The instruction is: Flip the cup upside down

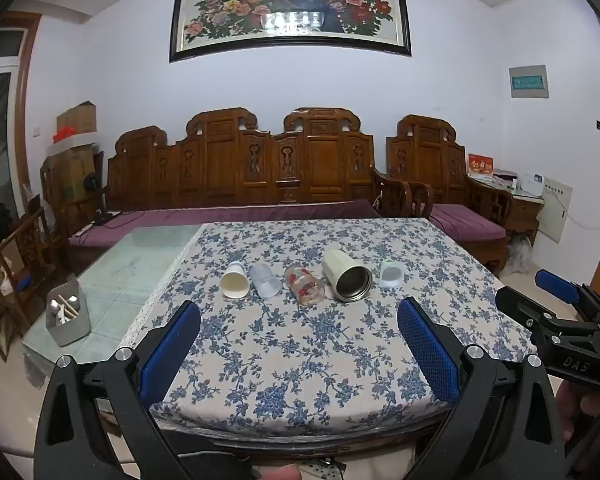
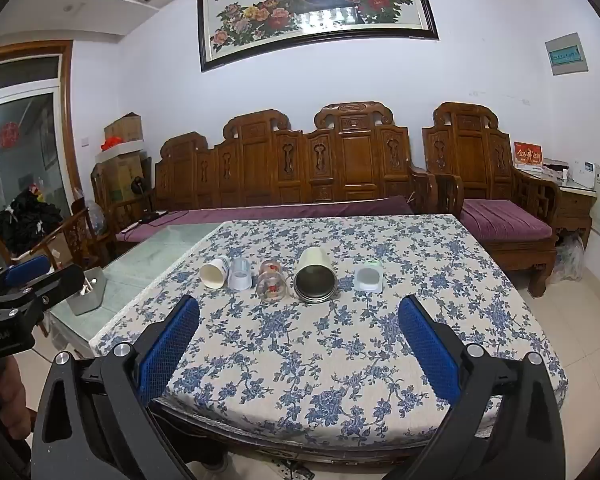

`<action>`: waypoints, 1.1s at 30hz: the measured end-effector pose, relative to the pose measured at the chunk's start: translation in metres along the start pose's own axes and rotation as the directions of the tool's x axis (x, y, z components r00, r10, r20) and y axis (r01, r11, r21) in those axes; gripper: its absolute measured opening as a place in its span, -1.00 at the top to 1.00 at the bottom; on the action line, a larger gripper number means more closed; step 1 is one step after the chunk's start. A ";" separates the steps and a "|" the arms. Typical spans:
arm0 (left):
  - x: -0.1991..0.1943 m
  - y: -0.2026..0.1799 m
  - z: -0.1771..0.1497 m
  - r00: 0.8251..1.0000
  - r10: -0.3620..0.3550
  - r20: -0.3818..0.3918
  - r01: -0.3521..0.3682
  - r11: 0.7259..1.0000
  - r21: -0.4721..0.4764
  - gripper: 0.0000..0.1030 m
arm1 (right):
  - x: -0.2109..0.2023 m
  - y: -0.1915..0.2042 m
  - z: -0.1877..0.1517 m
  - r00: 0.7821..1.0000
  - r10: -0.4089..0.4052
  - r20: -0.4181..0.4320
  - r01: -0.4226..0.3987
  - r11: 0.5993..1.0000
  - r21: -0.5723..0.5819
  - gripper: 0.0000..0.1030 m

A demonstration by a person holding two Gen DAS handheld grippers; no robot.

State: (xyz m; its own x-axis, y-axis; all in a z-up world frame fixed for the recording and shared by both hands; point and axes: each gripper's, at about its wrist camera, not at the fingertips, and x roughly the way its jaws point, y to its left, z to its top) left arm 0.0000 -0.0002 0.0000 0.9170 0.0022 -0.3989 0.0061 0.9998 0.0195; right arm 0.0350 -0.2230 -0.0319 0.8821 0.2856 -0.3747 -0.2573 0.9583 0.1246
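Several cups lie on their sides in a row on the floral tablecloth [image 1: 300, 344], mouths toward me: a white paper cup [image 1: 234, 281], a clear plastic cup [image 1: 265, 280], a glass with red flowers [image 1: 304, 285], a cream steel-lined tumbler [image 1: 346, 275] and a small pale square cup [image 1: 391, 274]. The same row shows in the right wrist view: paper cup [image 2: 213, 274], plastic cup [image 2: 241, 274], glass [image 2: 272, 281], tumbler [image 2: 315, 274], square cup [image 2: 369, 277]. My left gripper [image 1: 298, 344] is open and empty, short of the cups. My right gripper [image 2: 298, 344] is open and empty, also short of them.
A grey utensil holder [image 1: 66, 316] stands on the bare glass tabletop [image 1: 140, 264] at the left. A carved wooden sofa [image 1: 240, 176] with purple cushions runs behind the table. The right gripper's body [image 1: 560, 320] shows at the right edge of the left wrist view.
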 end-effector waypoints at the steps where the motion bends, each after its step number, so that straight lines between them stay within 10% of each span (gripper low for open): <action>1: 0.000 0.000 0.000 1.000 0.000 0.001 0.000 1.000 0.001 -0.85 | 0.000 0.000 0.000 1.000 0.000 -0.001 0.000 1.000 0.002 -0.95; 33: 0.000 -0.004 0.000 1.000 0.001 0.004 -0.001 1.000 0.000 -0.85 | -0.002 0.002 0.002 1.000 0.003 0.003 -0.003 1.000 0.003 -0.95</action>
State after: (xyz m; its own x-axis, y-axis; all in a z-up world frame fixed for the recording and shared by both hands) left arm 0.0003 -0.0040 0.0000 0.9188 0.0028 -0.3948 0.0055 0.9998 0.0199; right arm 0.0334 -0.2219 -0.0289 0.8826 0.2880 -0.3716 -0.2582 0.9575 0.1287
